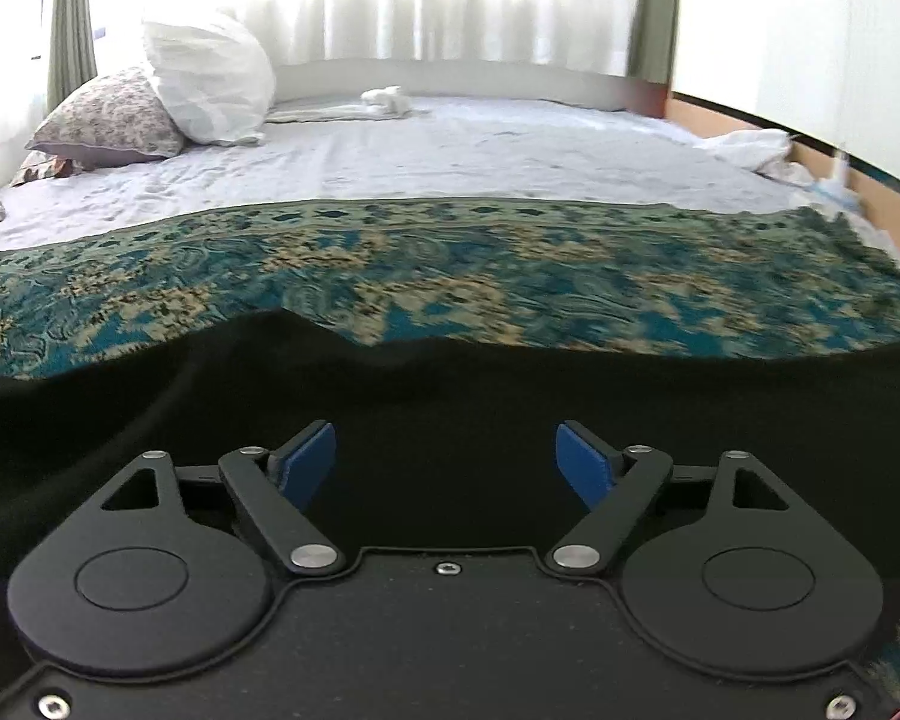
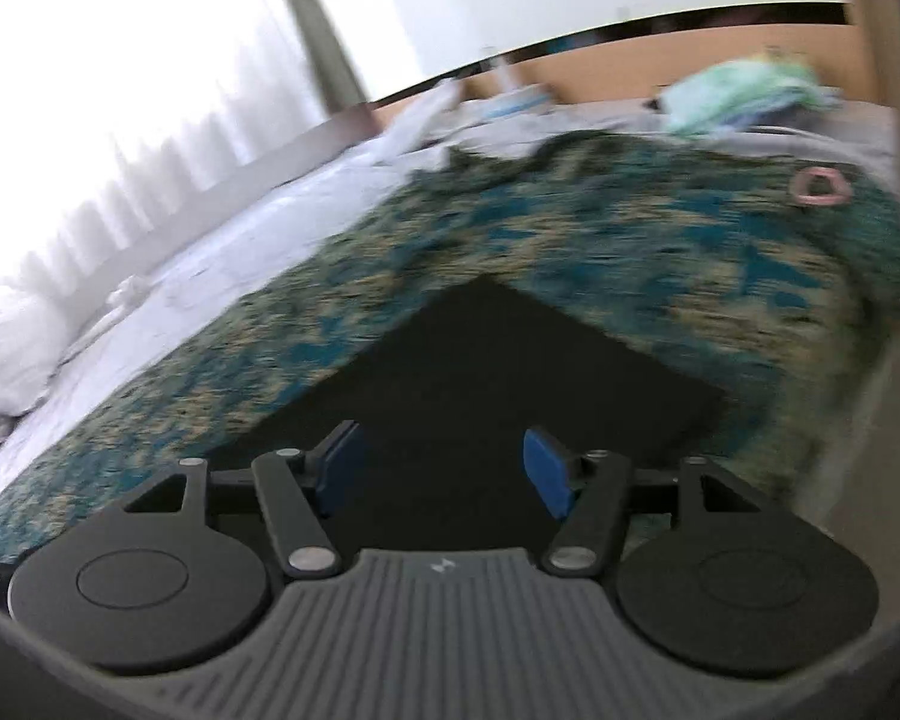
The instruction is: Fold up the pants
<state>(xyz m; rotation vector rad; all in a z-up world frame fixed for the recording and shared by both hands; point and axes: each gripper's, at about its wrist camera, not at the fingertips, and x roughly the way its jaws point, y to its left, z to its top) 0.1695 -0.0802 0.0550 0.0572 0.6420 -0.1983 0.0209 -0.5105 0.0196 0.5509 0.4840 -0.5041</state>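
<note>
Black pants (image 1: 450, 396) lie flat on a teal and beige patterned blanket (image 1: 450, 264) on the bed. My left gripper (image 1: 445, 462) is open, its blue pads (image 1: 312, 456) spread just above the black cloth, with nothing between them. In the right wrist view a square corner of the black pants (image 2: 486, 360) points away over the same blanket (image 2: 630, 252). My right gripper (image 2: 441, 468) is open and empty over that cloth. This view is motion-blurred.
A white pillow (image 1: 210, 78) and a floral pillow (image 1: 108, 114) lie at the far left of the grey sheet (image 1: 450, 150). A small white cloth (image 1: 387, 101) lies at the back. A pink ring (image 2: 819, 186) and a green cloth pile (image 2: 744, 93) sit far right. A wooden board (image 2: 630, 69) edges the bed.
</note>
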